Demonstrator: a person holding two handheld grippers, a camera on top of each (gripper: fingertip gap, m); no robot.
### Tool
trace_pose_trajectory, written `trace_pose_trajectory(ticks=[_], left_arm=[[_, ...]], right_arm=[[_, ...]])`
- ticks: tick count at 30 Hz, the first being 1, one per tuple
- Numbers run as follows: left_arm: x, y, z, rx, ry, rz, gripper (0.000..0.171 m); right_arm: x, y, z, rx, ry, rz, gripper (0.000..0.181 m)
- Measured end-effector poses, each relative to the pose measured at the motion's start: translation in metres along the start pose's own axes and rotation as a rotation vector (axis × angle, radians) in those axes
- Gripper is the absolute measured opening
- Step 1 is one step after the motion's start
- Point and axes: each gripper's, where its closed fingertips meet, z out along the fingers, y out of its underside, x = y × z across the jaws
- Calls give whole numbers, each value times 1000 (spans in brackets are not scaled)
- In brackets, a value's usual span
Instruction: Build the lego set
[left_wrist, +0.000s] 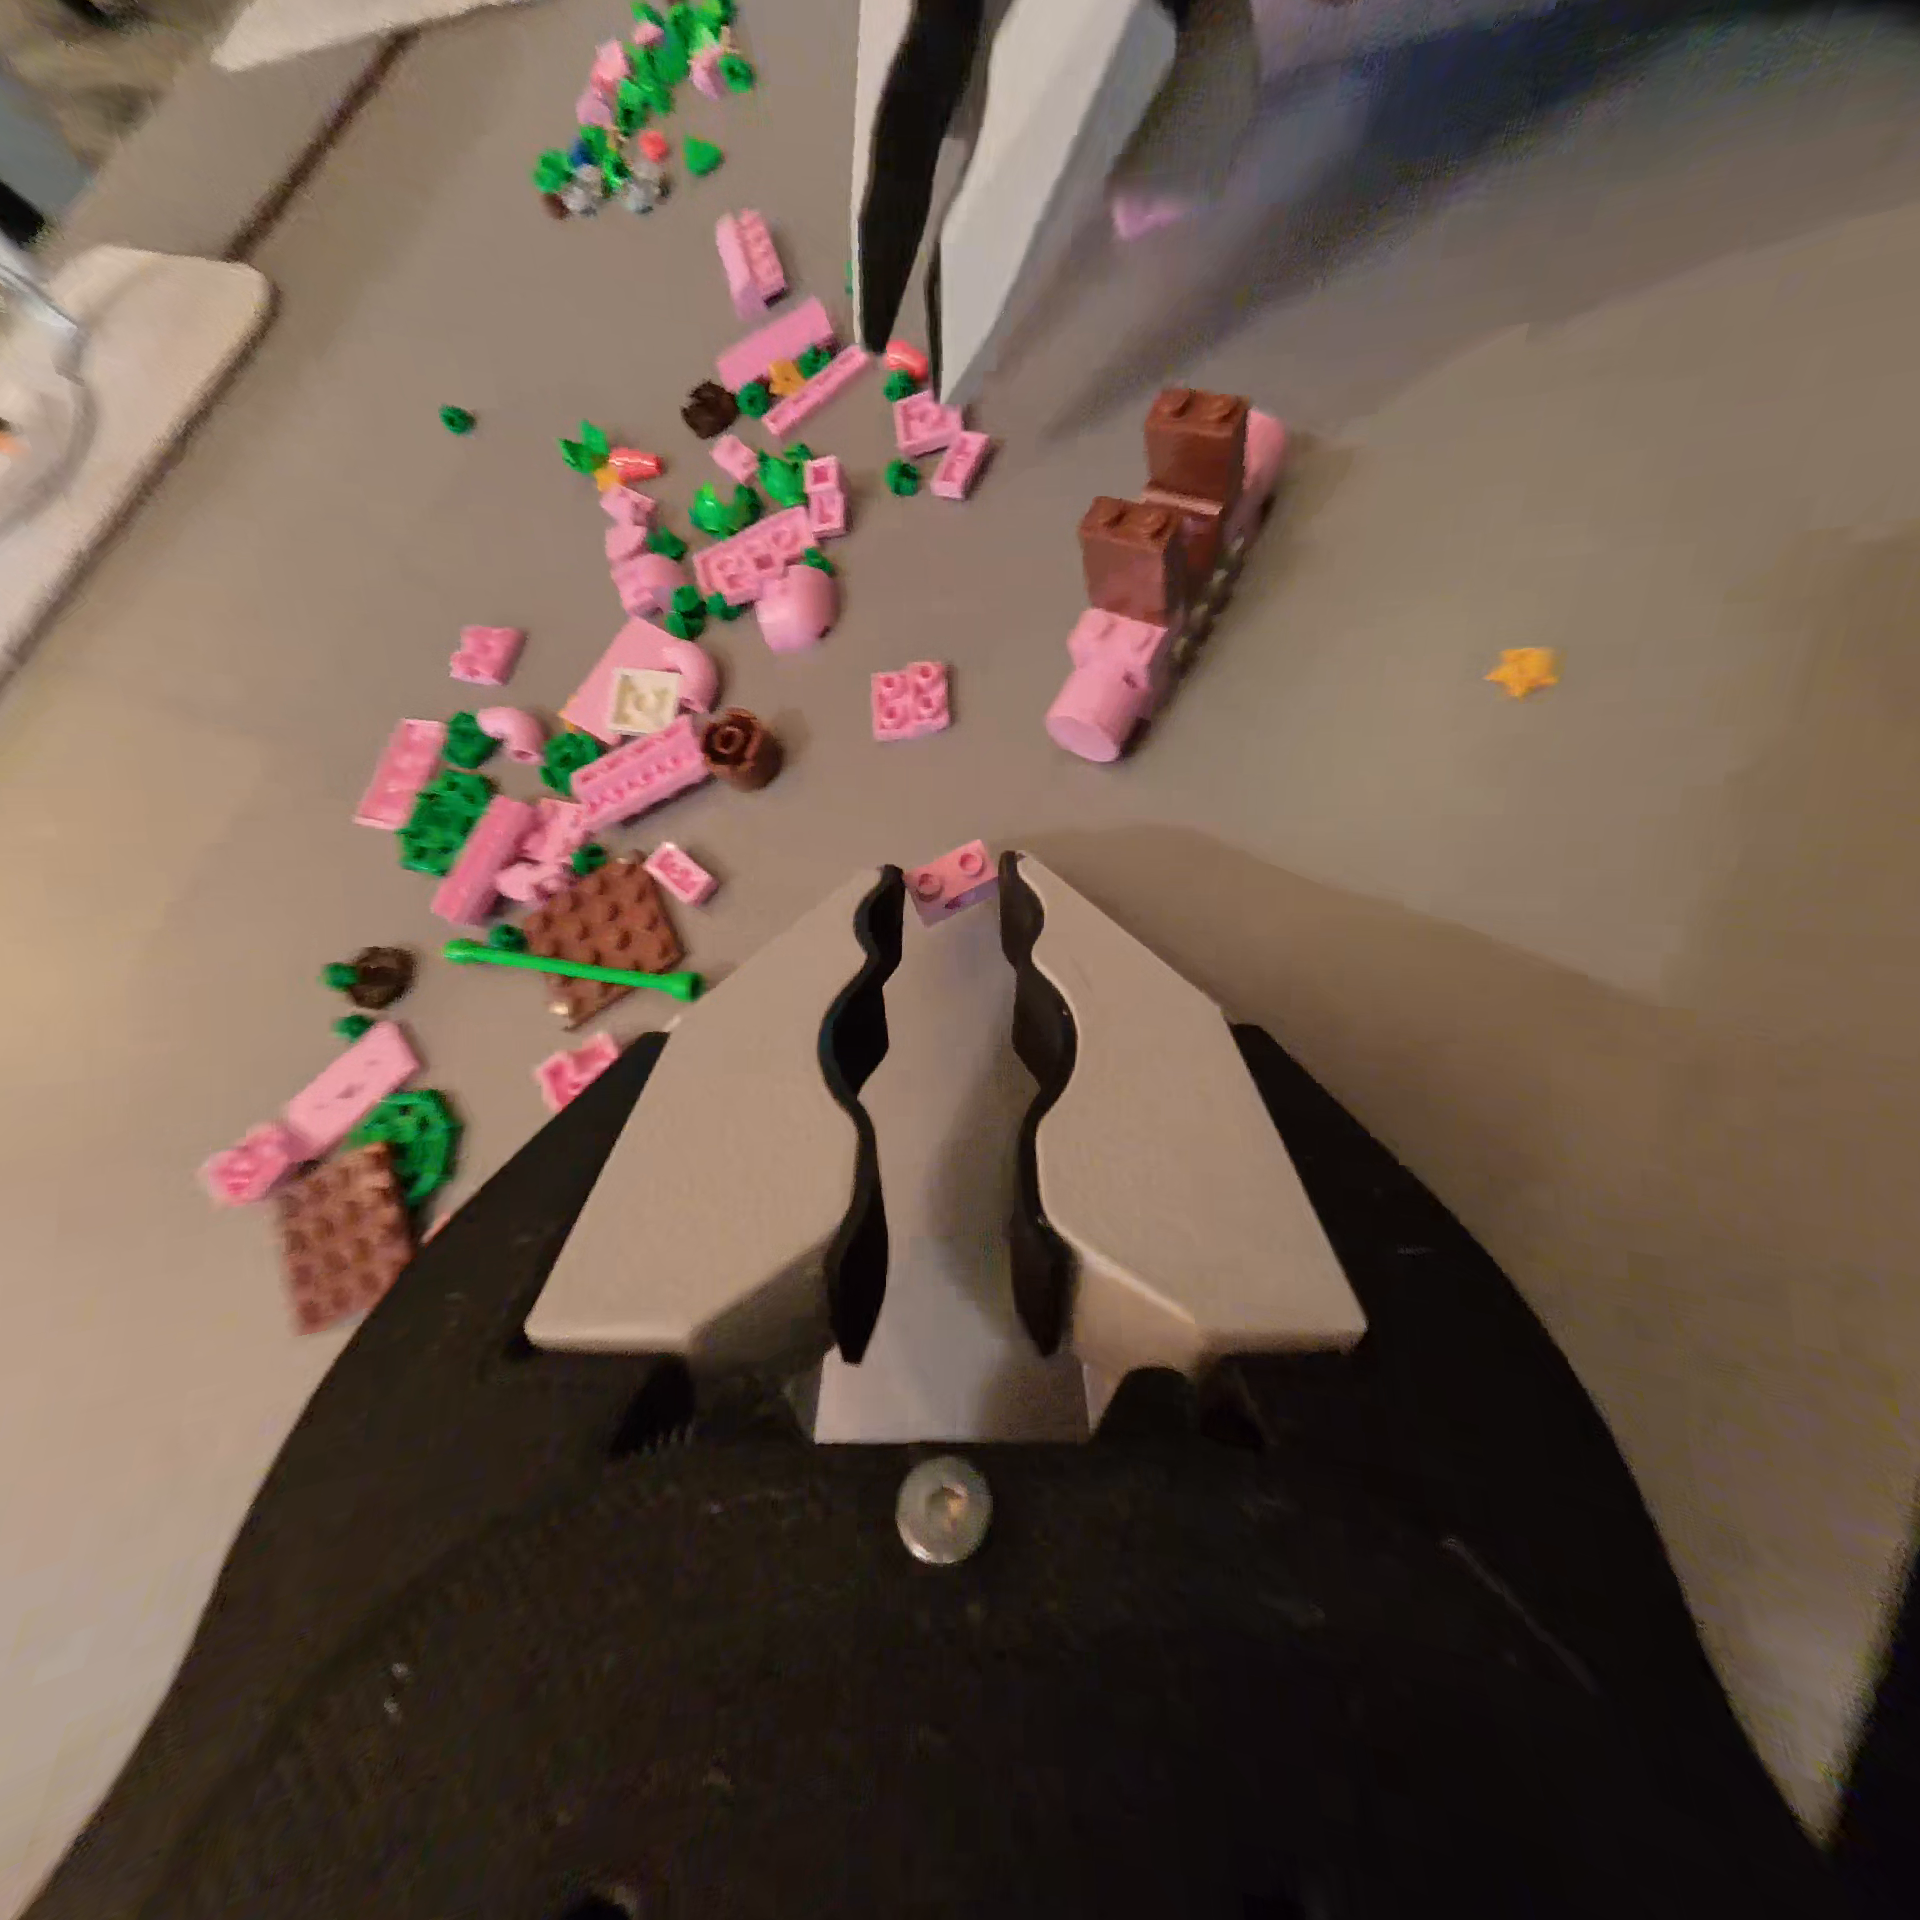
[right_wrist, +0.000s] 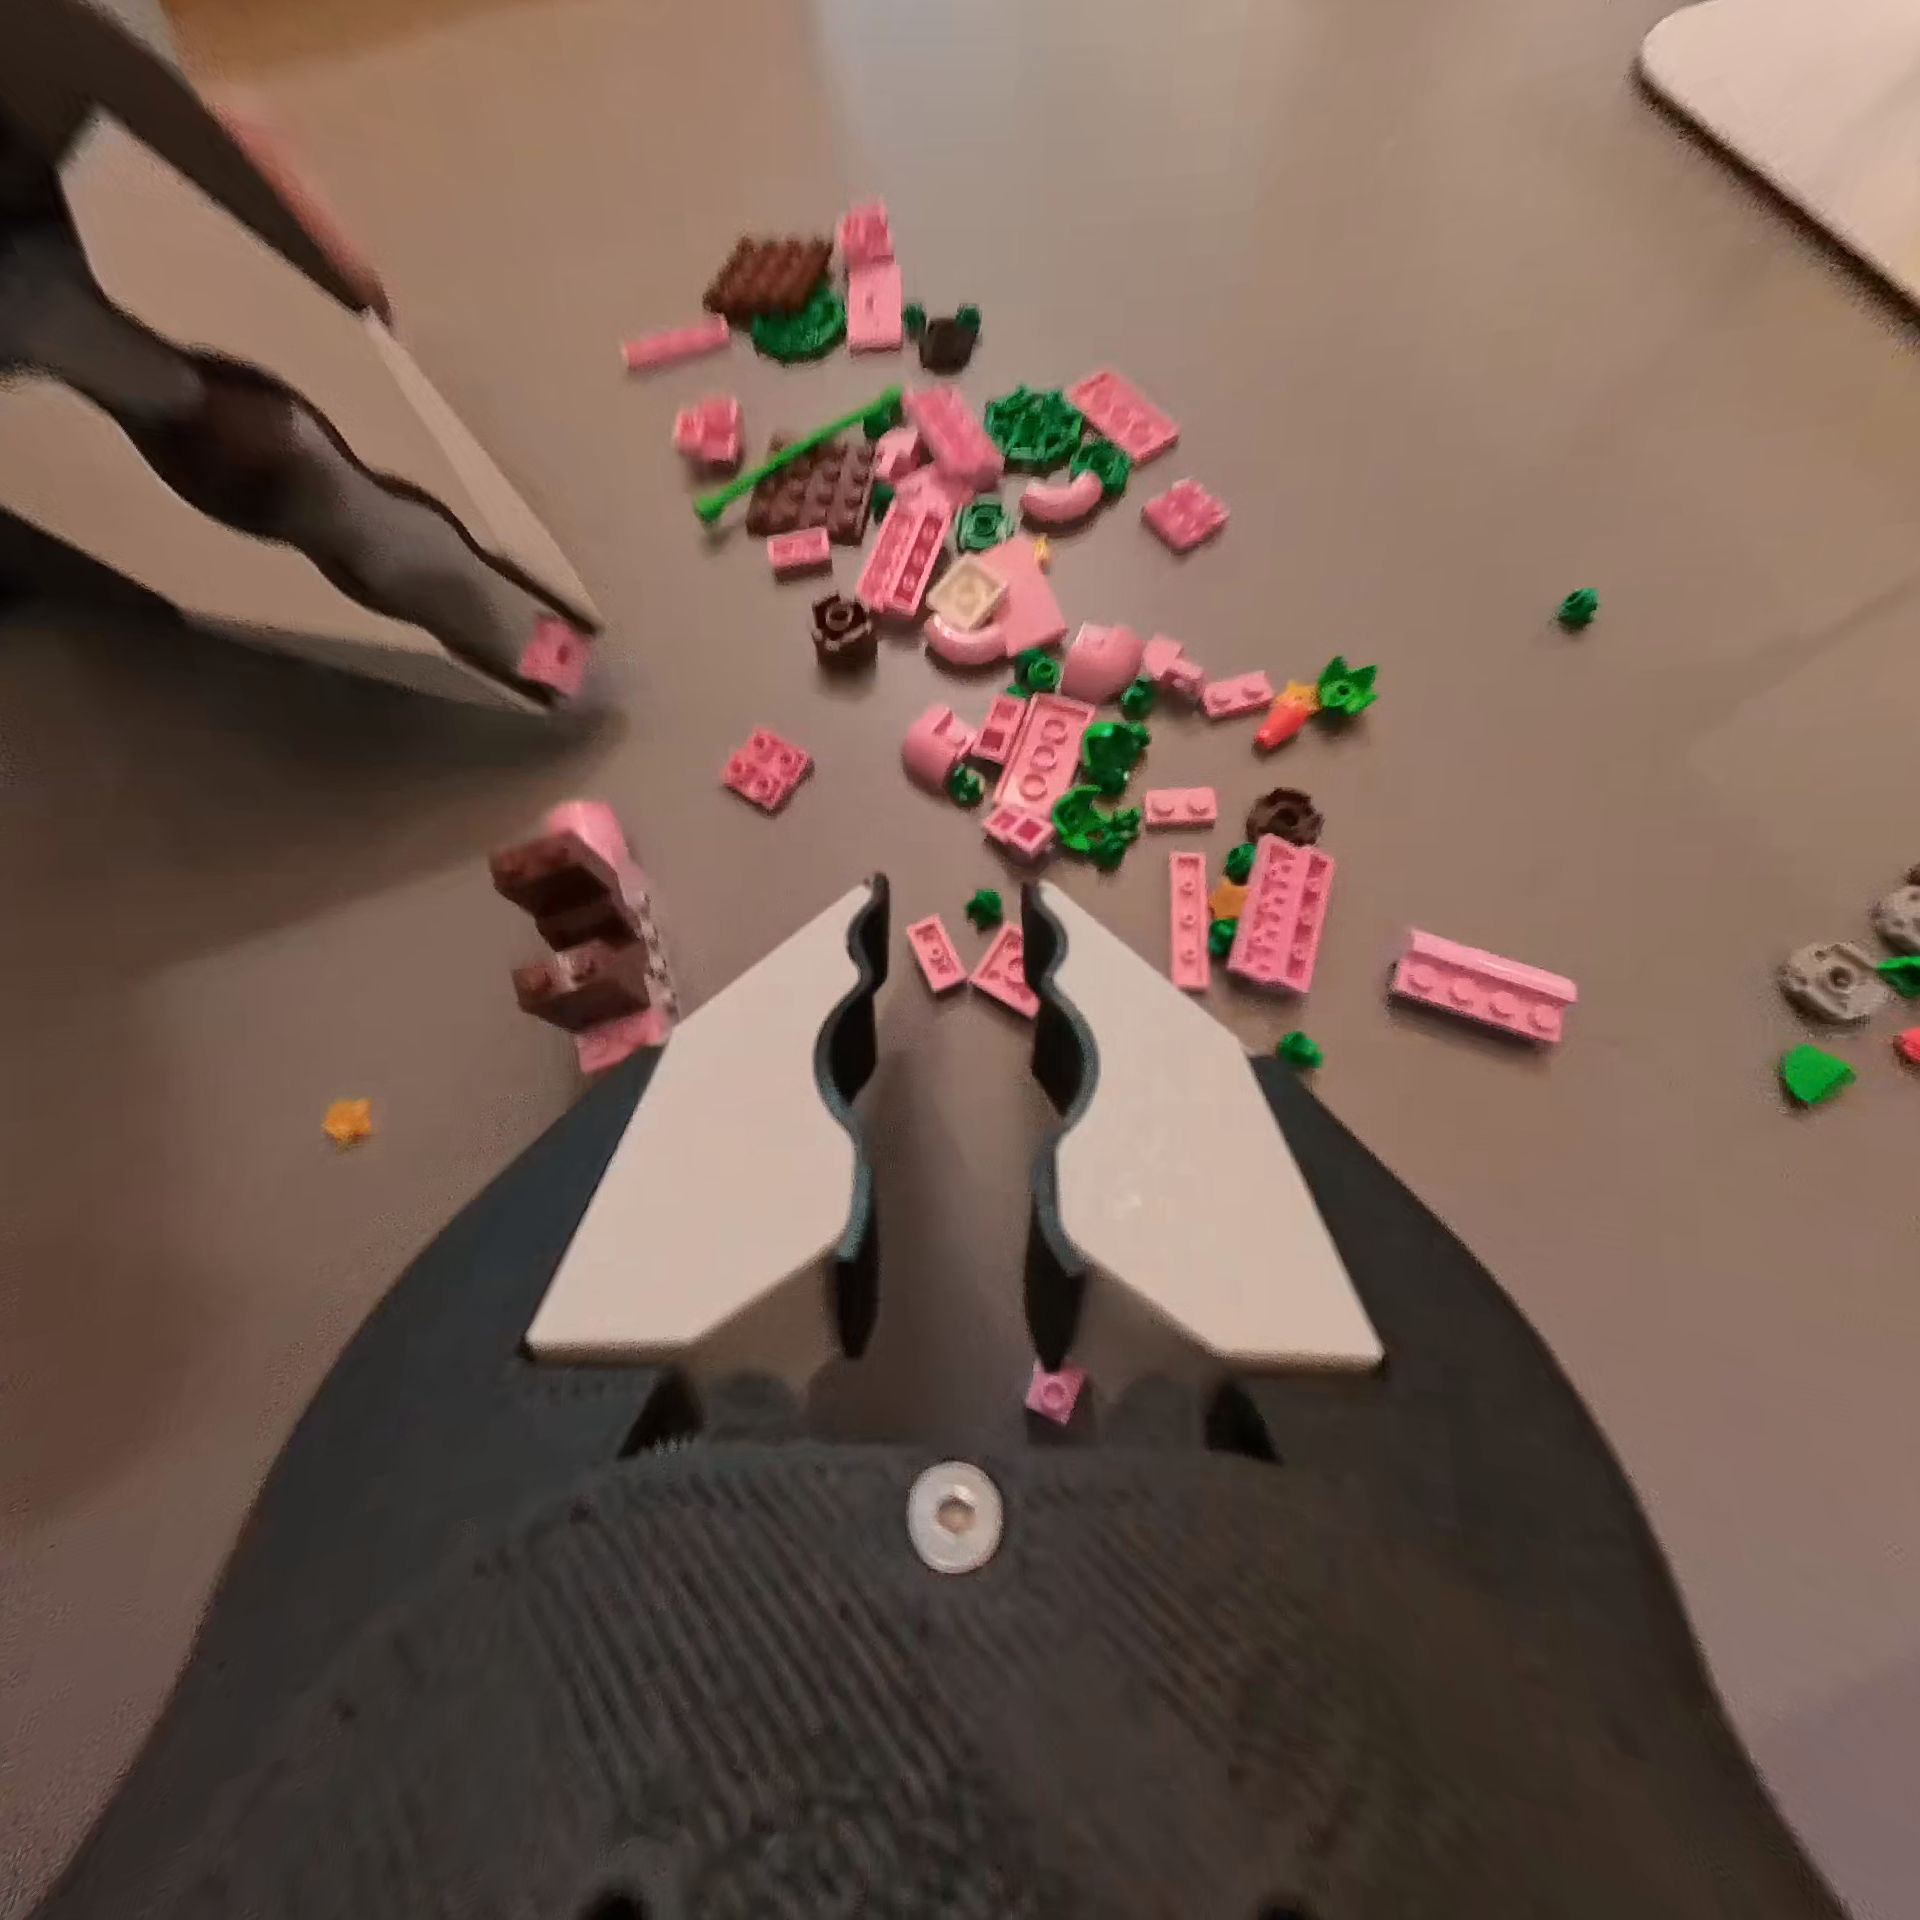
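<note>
My left gripper (left_wrist: 951, 871) is shut on a small pink brick (left_wrist: 954, 881), held at the fingertips above the grey table; the same gripper and brick (right_wrist: 556, 655) show at the left of the right wrist view. A part-built model of brown and pink bricks (left_wrist: 1174, 561) lies on its side ahead and to the right; it also shows in the right wrist view (right_wrist: 587, 925), just left of my right gripper. My right gripper (right_wrist: 954, 891) is open and empty, low over two small pink plates (right_wrist: 987, 961). A tiny pink piece (right_wrist: 1057, 1392) rests near its base.
Loose pink, green and brown pieces (left_wrist: 644, 665) are scattered over the grey table (left_wrist: 1558, 935), also in the right wrist view (right_wrist: 1039, 623). Two brown plates (left_wrist: 603, 935) lie nearby. A small orange star (left_wrist: 1522, 670) lies alone at the right. Pale mats (left_wrist: 135, 343) edge the table. There is about 11 centimeters between the tips of the two grippers. To reach the tiny pink piece (right_wrist: 1057, 1392) in a straight line is about 9 centimeters for my right fingers, about 20 centimeters for my left.
</note>
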Motion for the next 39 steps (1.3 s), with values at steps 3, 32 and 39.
trace_pose_trajectory(ticks=[3,32,39], left_arm=[[8,0,-4,2,138,-179,19],[20,-114,-50,541,240,-63,16],[16,-113,-52,548,258,-117,12]], right_arm=[[-7,8,6,-49,-28,-18,23],[-108,-83,-53,373,-922,399,6],[-105,-85,-55,396,-928,426,6]])
